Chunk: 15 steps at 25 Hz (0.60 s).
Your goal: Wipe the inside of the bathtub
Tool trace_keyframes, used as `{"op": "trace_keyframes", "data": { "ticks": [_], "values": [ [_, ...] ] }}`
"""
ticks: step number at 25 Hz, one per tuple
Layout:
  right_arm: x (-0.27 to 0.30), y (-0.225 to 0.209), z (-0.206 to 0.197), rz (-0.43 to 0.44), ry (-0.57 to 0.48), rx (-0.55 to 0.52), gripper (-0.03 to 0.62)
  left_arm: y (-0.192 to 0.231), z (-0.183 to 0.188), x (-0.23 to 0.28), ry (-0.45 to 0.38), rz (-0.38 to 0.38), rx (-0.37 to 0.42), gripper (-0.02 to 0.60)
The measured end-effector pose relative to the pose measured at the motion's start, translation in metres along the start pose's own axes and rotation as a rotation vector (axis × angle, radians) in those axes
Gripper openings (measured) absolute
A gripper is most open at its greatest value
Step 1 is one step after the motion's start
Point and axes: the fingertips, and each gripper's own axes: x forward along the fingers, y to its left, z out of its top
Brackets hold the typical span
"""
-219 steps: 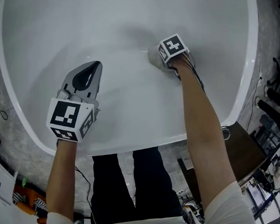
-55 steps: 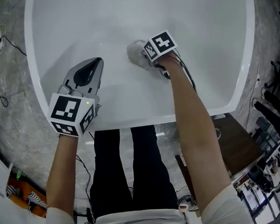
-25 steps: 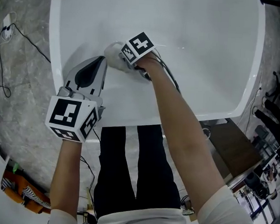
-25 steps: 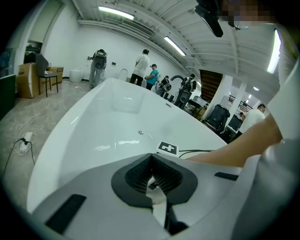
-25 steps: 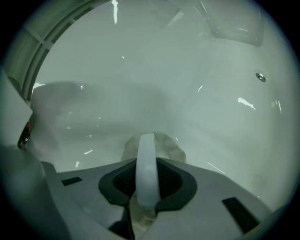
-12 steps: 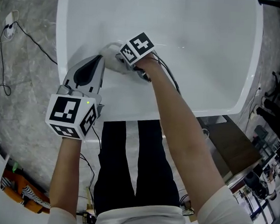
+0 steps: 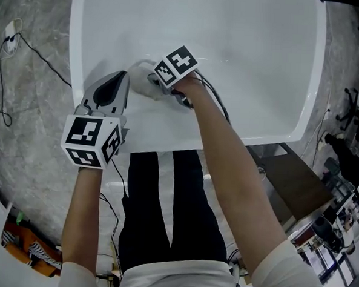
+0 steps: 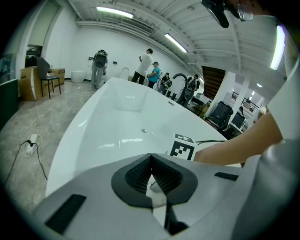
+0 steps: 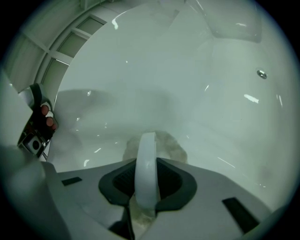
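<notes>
The white bathtub (image 7: 77, 48) fills the top of the head view. My right gripper (image 7: 154, 77) is down inside it, shut on the white arched handle (image 9: 146, 164) of a greyish scrubbing pad (image 7: 140, 78). The pad (image 9: 164, 144) presses flat against the tub's near inner wall (image 9: 187, 75), close to the left rim. My left gripper (image 7: 118, 77) hovers over the near rim just left of the pad, jaws shut with nothing between them. The left gripper view shows its tips (image 8: 151, 159) pointing along the tub (image 8: 70, 140), with the right gripper's marker cube (image 8: 182, 146) just beyond.
A round fitting (image 9: 261, 73) sits on the far tub wall. A cable (image 7: 33, 49) and a plug socket (image 7: 11, 26) lie on the grey floor to the left. Dark furniture (image 7: 298, 183) stands right of the tub. Several people (image 8: 145, 65) stand far off.
The right gripper has dragged the pad leftward along the tub's near wall, from the middle to beside the left rim and left gripper. The left gripper stayed shut above the rim.
</notes>
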Motion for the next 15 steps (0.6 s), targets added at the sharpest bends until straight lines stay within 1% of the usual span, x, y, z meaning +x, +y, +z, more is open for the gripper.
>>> {"op": "trace_keyframes", "data": {
  "ticks": [8,15],
  "values": [
    [-0.012,-0.024,-0.011,-0.033,0.003,0.038,0.094,-0.01,0.003,0.011,0.005,-0.029,0.02,0.006],
    [-0.031,-0.059,-0.034,-0.09,-0.012,0.123,0.094,-0.037,0.01,0.027,0.009,-0.075,0.046,0.006]
  ]
}}
